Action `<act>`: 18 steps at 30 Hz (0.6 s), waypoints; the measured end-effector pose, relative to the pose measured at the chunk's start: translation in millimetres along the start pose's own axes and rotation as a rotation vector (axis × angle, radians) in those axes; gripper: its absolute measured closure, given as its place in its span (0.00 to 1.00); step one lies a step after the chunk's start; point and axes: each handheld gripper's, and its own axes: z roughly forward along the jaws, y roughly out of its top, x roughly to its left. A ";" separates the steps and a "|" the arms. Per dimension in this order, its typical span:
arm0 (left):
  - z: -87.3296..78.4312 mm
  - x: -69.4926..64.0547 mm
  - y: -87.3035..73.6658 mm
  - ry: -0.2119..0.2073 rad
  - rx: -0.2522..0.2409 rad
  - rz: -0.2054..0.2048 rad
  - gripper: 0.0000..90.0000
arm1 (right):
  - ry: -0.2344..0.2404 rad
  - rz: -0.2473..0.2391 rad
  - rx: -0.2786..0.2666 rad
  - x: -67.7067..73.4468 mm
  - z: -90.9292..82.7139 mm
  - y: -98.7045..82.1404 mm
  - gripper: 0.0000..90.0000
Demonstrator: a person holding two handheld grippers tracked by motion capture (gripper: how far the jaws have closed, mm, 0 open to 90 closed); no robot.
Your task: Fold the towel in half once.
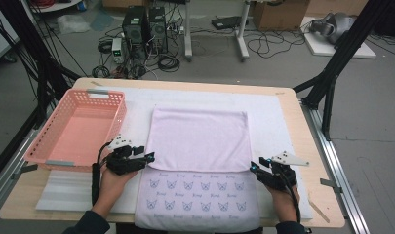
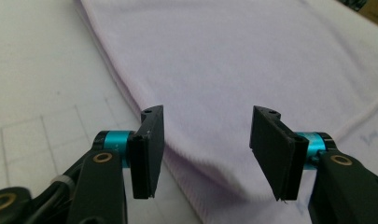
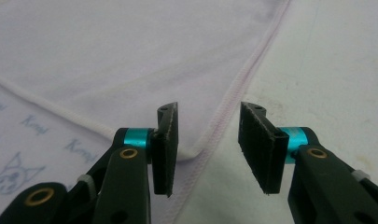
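A pale lilac towel (image 1: 200,141) lies flat on the white mat (image 1: 278,112) that covers the wooden table (image 1: 309,161), its far part folded over so that a plain layer rests on the near layer printed with small cat faces. The left gripper (image 1: 148,157) sits at the left end of the folded layer's near edge, held in the person's left hand (image 1: 112,180); in the left gripper view its jaws stand apart, with the towel's near left corner lying between and beneath them, no pad pressing on the cloth. The right gripper (image 1: 254,168) sits at the right end of that same edge; in the right gripper view its jaws are likewise apart, straddling the stitched corner without clamping it. A pink basket (image 1: 112,105) stands on the left side of the table, just beside the towel.
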 end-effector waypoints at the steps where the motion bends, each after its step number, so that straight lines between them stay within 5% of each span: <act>1: -1.7 -1.4 -2.6 0.003 0.001 0.001 0.52 | 0.002 -0.002 0.000 2.6 -1.3 -1.7 0.64; 6: -6.2 -6.8 -9.3 -0.004 0.007 0.008 0.56 | -0.015 -0.030 0.005 10.1 -5.8 -2.7 0.63; 12: -3.7 -12.9 -14.5 0.069 0.068 0.032 0.72 | -0.023 -0.040 0.003 10.1 -10.6 -4.1 0.62; 18: -4.7 -16.9 -16.0 0.075 0.068 0.061 0.90 | -0.034 -0.046 0.015 7.8 -10.5 -5.8 0.62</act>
